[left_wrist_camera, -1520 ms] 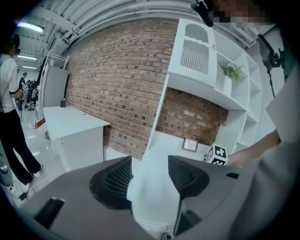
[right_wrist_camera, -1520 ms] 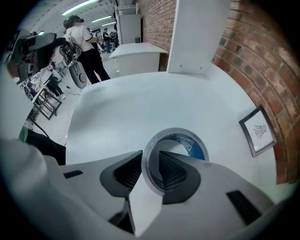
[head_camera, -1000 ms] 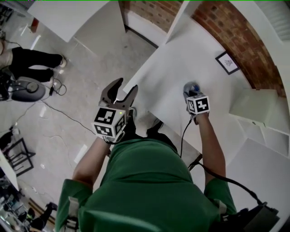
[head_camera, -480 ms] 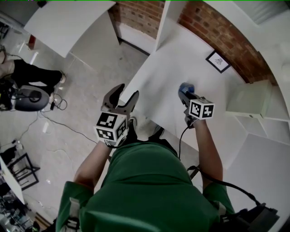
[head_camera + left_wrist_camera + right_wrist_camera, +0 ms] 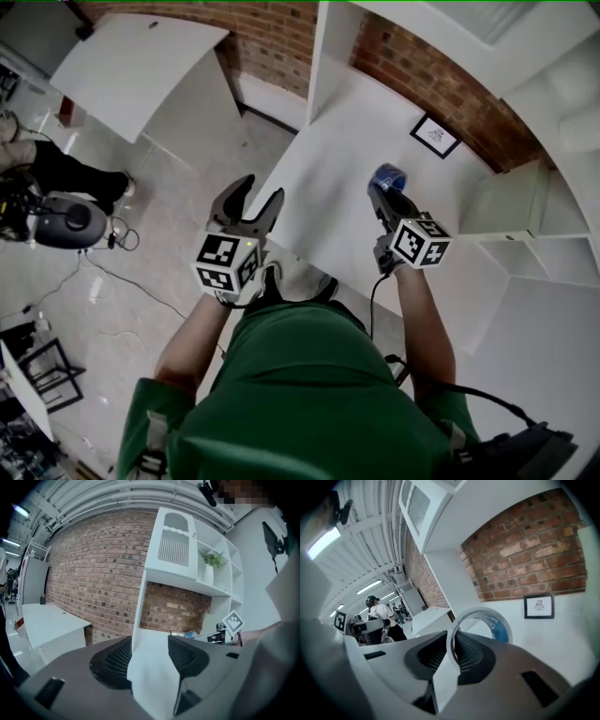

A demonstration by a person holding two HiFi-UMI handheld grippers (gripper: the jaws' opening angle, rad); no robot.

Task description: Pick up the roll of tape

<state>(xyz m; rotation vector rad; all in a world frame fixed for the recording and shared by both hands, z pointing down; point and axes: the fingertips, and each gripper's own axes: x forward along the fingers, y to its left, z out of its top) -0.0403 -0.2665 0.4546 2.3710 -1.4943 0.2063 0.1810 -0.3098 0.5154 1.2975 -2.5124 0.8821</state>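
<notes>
The roll of tape (image 5: pixel 389 175) is a clear ring with a blue inner core, and it hangs above the white table (image 5: pixel 323 202). My right gripper (image 5: pixel 382 193) is shut on it. In the right gripper view the tape roll (image 5: pixel 500 628) stands upright on its edge, its rim pinched between the two jaws of the right gripper (image 5: pixel 452 651). My left gripper (image 5: pixel 255 193) is open and holds nothing. It hovers at the table's left front edge, apart from the roll. In the left gripper view the left gripper (image 5: pixel 149 657) frames only bare tabletop, and the tape roll (image 5: pixel 191 633) shows small at the right.
A small framed picture (image 5: pixel 435 136) leans on the brick wall behind the table. White shelving (image 5: pixel 548 220) stands to the right, with a potted plant (image 5: pixel 213 560) on top. A second white table (image 5: pixel 141 61) is at far left. A person's legs (image 5: pixel 70 171) and cables are on the floor.
My right gripper has risen from the tabletop with the tape roll in it and has tilted up toward level. My left gripper has lifted a little, still open.
</notes>
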